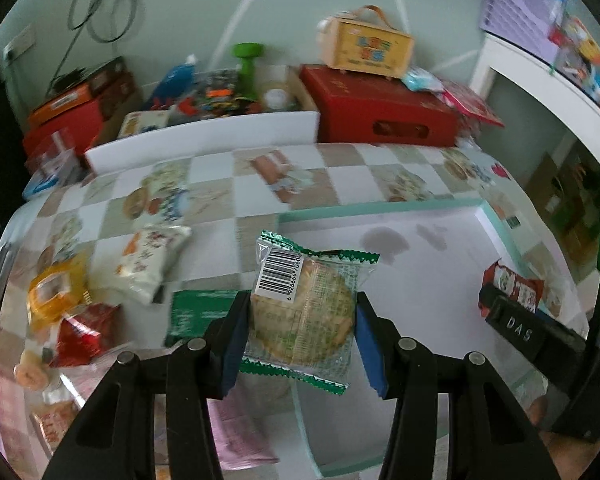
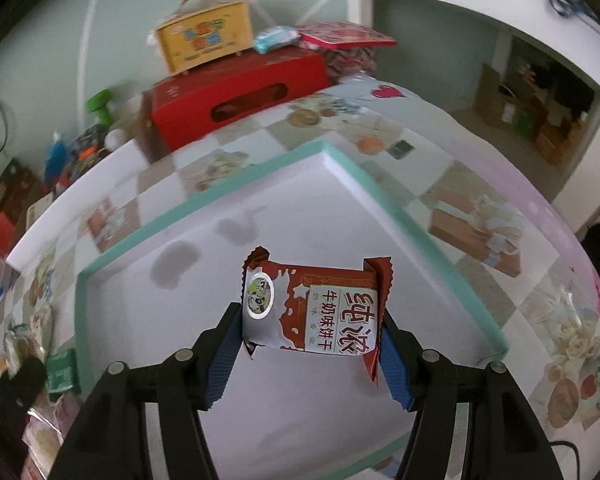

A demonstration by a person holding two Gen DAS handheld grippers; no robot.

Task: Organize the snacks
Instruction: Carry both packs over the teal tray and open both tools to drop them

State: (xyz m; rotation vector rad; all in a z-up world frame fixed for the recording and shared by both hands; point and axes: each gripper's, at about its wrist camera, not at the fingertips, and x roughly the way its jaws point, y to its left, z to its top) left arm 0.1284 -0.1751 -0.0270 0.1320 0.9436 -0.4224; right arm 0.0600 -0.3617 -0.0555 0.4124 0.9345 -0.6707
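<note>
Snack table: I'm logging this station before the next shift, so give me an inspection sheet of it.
Surface: checkered tablecloth under a white tray with a teal rim; tray floor bare, with grey stains.
Job's things: green-edged cracker packet and red milk biscuit packet, both held above the tray.
Clutter: loose snack packets left of the tray; red box and yellow carry box behind.
Grippers: left gripper shut on the cracker packet; right gripper shut on the biscuit packet.
Cables: black loops on the wall.
Surroundings: white shelf unit.

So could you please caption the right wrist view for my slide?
Right hand-held gripper holds a brown biscuit packet over the tray.
</note>
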